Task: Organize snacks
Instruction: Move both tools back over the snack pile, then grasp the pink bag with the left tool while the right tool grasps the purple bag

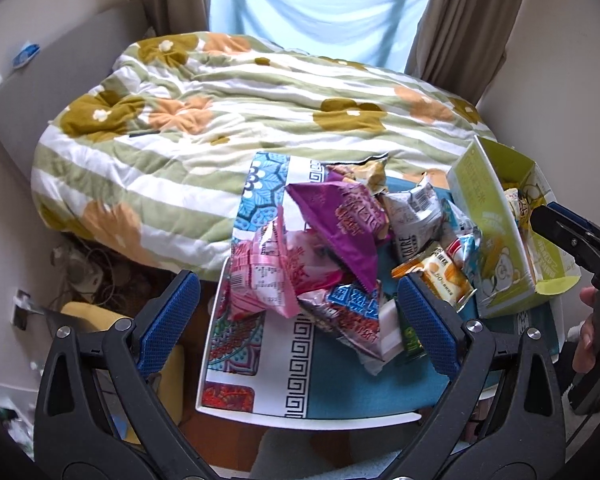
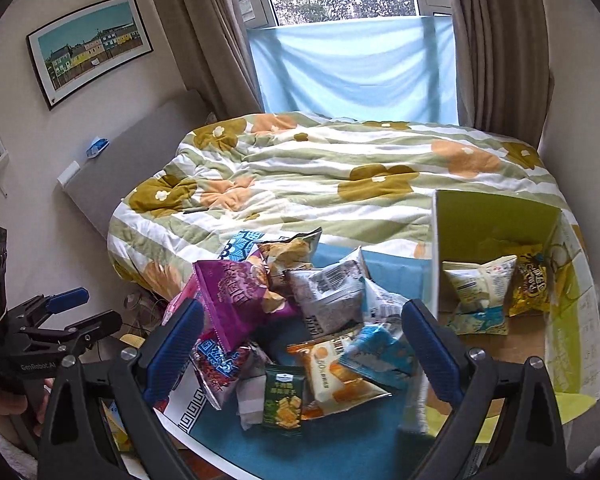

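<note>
A heap of snack packets lies on a patterned table (image 1: 340,392): a purple bag (image 1: 340,220), a pink packet (image 1: 260,276), a grey-white packet (image 1: 412,220) and an orange packet (image 1: 436,276). A green cardboard box (image 1: 496,216) stands at the right with packets inside. My left gripper (image 1: 296,312) is open and empty over the near side of the heap. In the right wrist view my right gripper (image 2: 300,340) is open and empty over the heap, above the orange packet (image 2: 332,376) and a dark green packet (image 2: 282,404). The box (image 2: 496,232) holds a white packet (image 2: 480,284) and a yellow packet (image 2: 534,284).
A bed with a green striped flowered quilt (image 1: 240,120) lies right behind the table. A window with a blue cloth (image 2: 352,68) and brown curtains is beyond. A grey headboard (image 1: 52,92) is at the left. Cables and a yellow object lie on the floor (image 1: 84,276) at the left.
</note>
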The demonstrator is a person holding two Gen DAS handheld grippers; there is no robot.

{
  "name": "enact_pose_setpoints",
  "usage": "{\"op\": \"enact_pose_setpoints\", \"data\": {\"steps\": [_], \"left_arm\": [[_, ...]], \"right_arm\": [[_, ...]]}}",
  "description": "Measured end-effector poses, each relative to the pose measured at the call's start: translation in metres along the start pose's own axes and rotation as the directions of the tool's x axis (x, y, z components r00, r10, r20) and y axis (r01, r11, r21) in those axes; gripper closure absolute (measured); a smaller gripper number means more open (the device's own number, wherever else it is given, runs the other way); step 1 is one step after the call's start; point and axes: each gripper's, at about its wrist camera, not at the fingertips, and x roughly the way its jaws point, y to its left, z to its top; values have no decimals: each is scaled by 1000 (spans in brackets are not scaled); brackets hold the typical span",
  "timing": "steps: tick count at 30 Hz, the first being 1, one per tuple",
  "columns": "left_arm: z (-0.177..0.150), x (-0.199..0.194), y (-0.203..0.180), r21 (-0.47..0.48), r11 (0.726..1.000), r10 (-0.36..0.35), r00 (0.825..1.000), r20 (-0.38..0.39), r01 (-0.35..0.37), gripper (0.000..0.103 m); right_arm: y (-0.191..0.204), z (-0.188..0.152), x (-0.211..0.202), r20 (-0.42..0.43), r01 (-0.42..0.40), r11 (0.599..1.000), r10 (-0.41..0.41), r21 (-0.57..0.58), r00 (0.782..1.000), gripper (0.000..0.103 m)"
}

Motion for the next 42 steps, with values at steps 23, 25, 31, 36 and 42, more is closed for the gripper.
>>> {"op": "enact_pose_setpoints", "data": {"steps": [23,25,31,36,42], "left_arm": [[-10,148,45,-29,998,42,974,-221,-50,6],[-10,157,43,-28,998,51,970,-236,-59,11],[-11,173,39,-33,997,54,962,-269,-66,25],[-12,174,38,-26,997,58,960,-273,-67,43],[-12,170,40,-40,997,51,962,-268,-64,47]], "right_arm": [[64,-7,170,-232,-99,986,66,-131,970,5],[66,-7,179,-248,-108,983,69,-147,966,5],[70,-8,201,-282,-121,973,62,-196,957,5],[71,-8,212,-299,-135,970,70,-203,952,5],[73,-8,221,-311,-139,969,71,-205,948,5]]}}
